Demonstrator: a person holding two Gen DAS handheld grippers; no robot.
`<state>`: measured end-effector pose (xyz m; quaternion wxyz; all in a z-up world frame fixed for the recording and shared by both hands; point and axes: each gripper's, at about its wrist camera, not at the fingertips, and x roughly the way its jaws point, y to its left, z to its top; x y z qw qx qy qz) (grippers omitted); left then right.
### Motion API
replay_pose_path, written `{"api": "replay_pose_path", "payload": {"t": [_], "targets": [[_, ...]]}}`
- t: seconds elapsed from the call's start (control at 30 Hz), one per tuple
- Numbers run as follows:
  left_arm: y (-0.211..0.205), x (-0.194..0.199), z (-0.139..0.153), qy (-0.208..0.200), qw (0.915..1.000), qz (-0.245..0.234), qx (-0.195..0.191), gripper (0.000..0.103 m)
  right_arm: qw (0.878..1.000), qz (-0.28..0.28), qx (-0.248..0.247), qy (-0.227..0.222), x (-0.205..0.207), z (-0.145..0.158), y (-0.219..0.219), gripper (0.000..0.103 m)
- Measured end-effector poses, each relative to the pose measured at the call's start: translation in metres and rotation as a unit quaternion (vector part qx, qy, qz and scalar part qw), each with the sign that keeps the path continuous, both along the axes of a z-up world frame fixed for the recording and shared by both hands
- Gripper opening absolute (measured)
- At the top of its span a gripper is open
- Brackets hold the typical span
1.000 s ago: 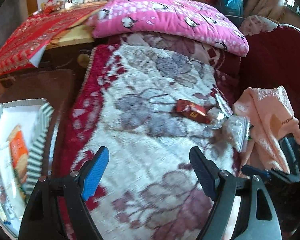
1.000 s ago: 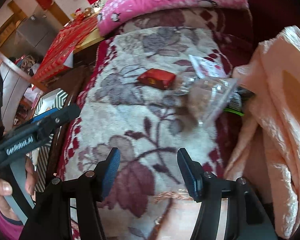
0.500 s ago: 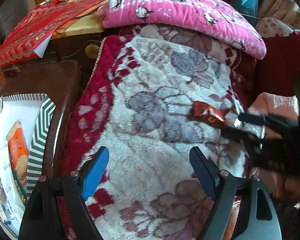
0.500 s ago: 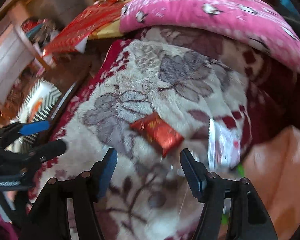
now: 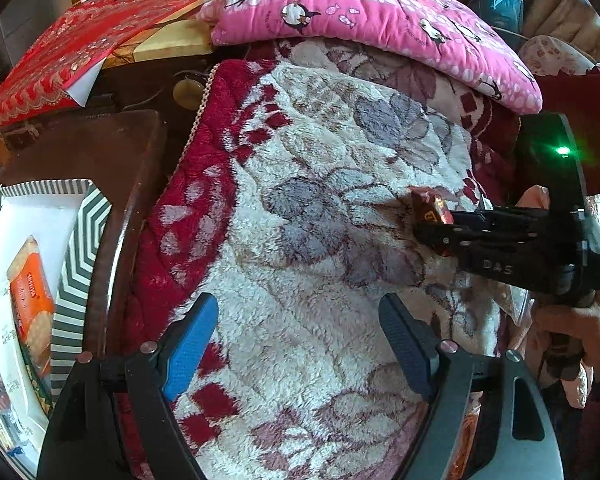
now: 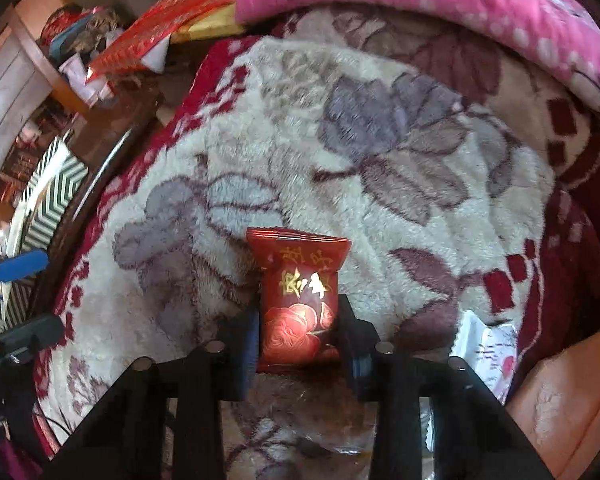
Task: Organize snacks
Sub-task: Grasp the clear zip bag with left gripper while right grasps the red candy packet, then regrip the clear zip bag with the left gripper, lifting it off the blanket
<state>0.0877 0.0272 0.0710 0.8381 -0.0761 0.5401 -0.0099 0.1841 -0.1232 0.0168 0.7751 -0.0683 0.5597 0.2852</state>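
On a floral fleece blanket (image 6: 380, 184), our right gripper (image 6: 298, 332) has its jaws closed on the red snack packet (image 6: 298, 300). Our left gripper (image 5: 296, 332) hangs with jaws wide apart, holding nothing, beside the striped tray (image 5: 80, 248).

A floral fleece blanket (image 6: 380, 208) is carrying a red snack packet (image 6: 300, 304) and a white wrapper (image 6: 486, 344); a pink penguin quilt (image 5: 372, 20) is lying across its far end.
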Motion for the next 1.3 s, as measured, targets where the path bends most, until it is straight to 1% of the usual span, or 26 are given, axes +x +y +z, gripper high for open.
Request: {"api": "replay_pose_path", "payload": {"t": [0.03, 0.1, 0.17, 0.27, 0.33, 0.4, 0.47, 0.57, 0.6, 0.63, 0.7, 0.77, 0.87, 1.0, 1.13, 1.17, 1.2, 1.23, 1.27, 1.3], "targets": [[-0.003, 0.001, 0.0, 0.0, 1.0, -0.002, -0.001, 0.082, 1.0, -0.009, 0.02, 0.005, -0.003, 0.004, -0.005, 0.036], [-0.008, 0.002, -0.001, 0.0, 1.0, -0.007, -0.004, 0.082, 0.999, -0.02, 0.033, 0.002, -0.008, 0.012, -0.012, 0.036], [-0.017, 0.003, -0.001, 0.0, 0.9998, -0.016, -0.007, 0.082, 0.999, -0.032, 0.038, -0.012, -0.015, 0.024, -0.02, 0.036], [-0.034, 0.006, -0.002, -0.004, 0.9994, -0.033, -0.012, 0.082, 0.996, -0.068, 0.042, -0.027, -0.029, 0.043, -0.042, 0.036], [-0.047, 0.009, -0.002, -0.004, 0.9988, -0.045, -0.019, 0.082, 0.994, -0.094, 0.048, -0.041, -0.04, 0.057, -0.059, 0.036], [-0.063, 0.012, -0.003, -0.005, 0.9979, -0.06, -0.026, 0.082, 0.99, -0.126, 0.039, -0.055, -0.055, 0.071, -0.08, 0.036], [-0.079, 0.014, -0.004, -0.005, 0.9964, -0.075, -0.039, 0.082, 0.987, -0.143, 0.046, -0.062, -0.064, 0.077, -0.093, 0.036], [-0.107, 0.02, -0.006, -0.009, 0.9908, -0.115, -0.071, 0.083, 0.982, -0.17, 0.048, -0.074, -0.081, 0.089, -0.115, 0.036], [-0.118, 0.021, -0.006, -0.014, 0.988, -0.134, -0.076, 0.087, 0.979, -0.181, 0.053, -0.075, -0.086, 0.093, -0.124, 0.036], [-0.13, 0.023, -0.008, -0.017, 0.9834, -0.163, -0.079, 0.088, 0.977, -0.189, 0.056, -0.075, -0.09, 0.096, -0.129, 0.036], [-0.146, 0.023, -0.01, -0.022, 0.9772, -0.194, -0.083, 0.088, 0.974, -0.204, 0.062, -0.078, -0.095, 0.099, -0.14, 0.036], [-0.16, 0.026, -0.014, -0.025, 0.969, -0.228, -0.093, 0.089, 0.97, -0.218, 0.071, -0.078, -0.097, 0.101, -0.151, 0.036], [-0.173, 0.037, -0.026, -0.012, 0.9674, -0.24, -0.08, 0.089, 0.967, -0.229, 0.08, -0.077, -0.096, 0.101, -0.158, 0.036], [-0.183, 0.051, -0.044, 0.01, 0.9636, -0.256, -0.075, 0.089, 0.968, -0.225, 0.084, -0.074, -0.096, 0.098, -0.159, 0.036], [-0.189, 0.058, -0.052, 0.014, 0.9608, -0.267, -0.072, 0.089, 0.967, -0.228, 0.09, -0.071, -0.095, 0.094, -0.161, 0.036], [-0.19, 0.058, -0.054, 0.015, 0.9601, -0.27, -0.072, 0.085, 0.967, -0.228, 0.091, -0.07, -0.095, 0.093, -0.161, 0.036], [-0.19, 0.057, -0.054, 0.014, 0.96, -0.27, -0.071, 0.065, 0.967, -0.226, 0.091, -0.069, -0.095, 0.092, -0.161, 0.036], [-0.189, 0.056, -0.053, 0.012, 0.9598, -0.271, -0.07, 0.051, 0.968, -0.224, 0.09, -0.068, -0.095, 0.091, -0.16, 0.036], [-0.188, 0.055, -0.051, 0.01, 0.9594, -0.273, -0.072, 0.033, 0.969, -0.222, 0.089, -0.067, -0.096, 0.091, -0.159, 0.036], [-0.185, 0.054, -0.049, 0.012, 0.9588, -0.272, -0.08, 0.022, 0.969, -0.22, 0.088, -0.066, -0.096, 0.09, -0.157, 0.036]]}}
